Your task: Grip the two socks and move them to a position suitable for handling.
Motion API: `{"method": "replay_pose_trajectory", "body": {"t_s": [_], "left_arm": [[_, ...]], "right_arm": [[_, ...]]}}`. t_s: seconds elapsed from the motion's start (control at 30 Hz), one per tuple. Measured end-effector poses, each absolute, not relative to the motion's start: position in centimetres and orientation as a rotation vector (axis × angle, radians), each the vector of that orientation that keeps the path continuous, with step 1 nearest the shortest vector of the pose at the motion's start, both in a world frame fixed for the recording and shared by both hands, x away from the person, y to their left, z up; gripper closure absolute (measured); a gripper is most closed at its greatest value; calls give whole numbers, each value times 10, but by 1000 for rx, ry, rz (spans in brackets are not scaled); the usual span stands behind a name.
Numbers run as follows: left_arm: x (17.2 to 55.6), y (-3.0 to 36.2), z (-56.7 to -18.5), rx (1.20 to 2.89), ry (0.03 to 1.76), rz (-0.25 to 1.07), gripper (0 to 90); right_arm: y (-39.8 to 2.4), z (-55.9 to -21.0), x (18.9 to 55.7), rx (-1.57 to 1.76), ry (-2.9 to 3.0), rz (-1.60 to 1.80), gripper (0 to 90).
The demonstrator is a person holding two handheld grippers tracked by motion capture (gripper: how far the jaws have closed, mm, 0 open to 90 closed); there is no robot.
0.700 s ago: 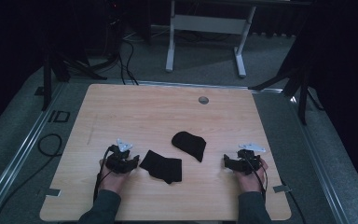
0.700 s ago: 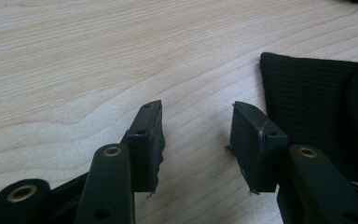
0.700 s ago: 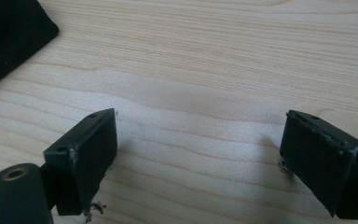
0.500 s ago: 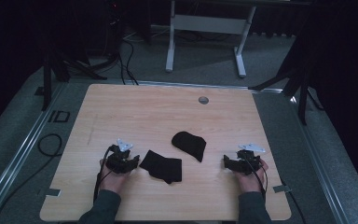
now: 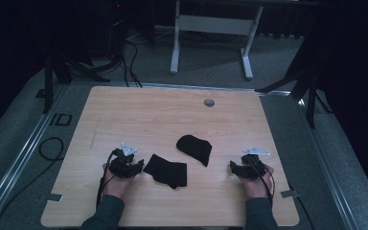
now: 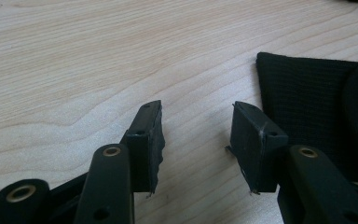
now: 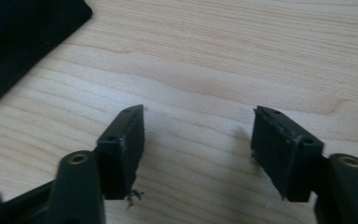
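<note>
A pale wooden desk [image 5: 139,115] with plain grain fills the middle of the high view, with a small round grey fitting [image 5: 209,102] set into it near the far edge. Around it lies grey carpeted floor [image 5: 345,167], with metal rails along both sides, black cables [image 5: 129,62] trailing at the far left, and a white metal frame [image 5: 211,28] standing beyond the desk. The room behind is dark.

Two black cloth pieces lie on the desk between the hands; they may be socks, though the high view is too dim to be sure. The flat folded piece [image 5: 166,170] lies just beside the left tool [image 5: 136,167], and in the left gripper view its ribbed edge [image 6: 307,102] sits just to the right of the right-hand jaw, not between the jaws. The left tool [image 6: 196,128] has its jaws apart with only bare wood between them.

The rounded piece [image 5: 195,148] lies farther in, near but apart from the right tool [image 5: 234,167]. In the right gripper view the right tool [image 7: 198,140] has its jaws wide apart over bare wood, and a corner of black cloth [image 7: 23,42] lies well off at the upper left.
</note>
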State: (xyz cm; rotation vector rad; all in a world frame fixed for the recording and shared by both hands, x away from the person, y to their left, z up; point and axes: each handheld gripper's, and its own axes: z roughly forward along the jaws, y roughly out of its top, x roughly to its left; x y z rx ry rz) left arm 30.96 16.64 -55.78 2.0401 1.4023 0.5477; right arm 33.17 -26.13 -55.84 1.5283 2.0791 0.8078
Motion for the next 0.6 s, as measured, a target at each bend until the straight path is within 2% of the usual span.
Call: {"method": "replay_pose_trajectory", "body": {"t_s": [0.27, 0.6], "left_arm": [[310, 165, -558, 2041, 1402, 544, 540], [310, 165, -558, 2042, 1398, 545, 540]], "right_arm": [[-260, -555, 328, 1482, 2144, 818, 533], [-248, -544, 321, 1396, 2184, 841, 571]]}}
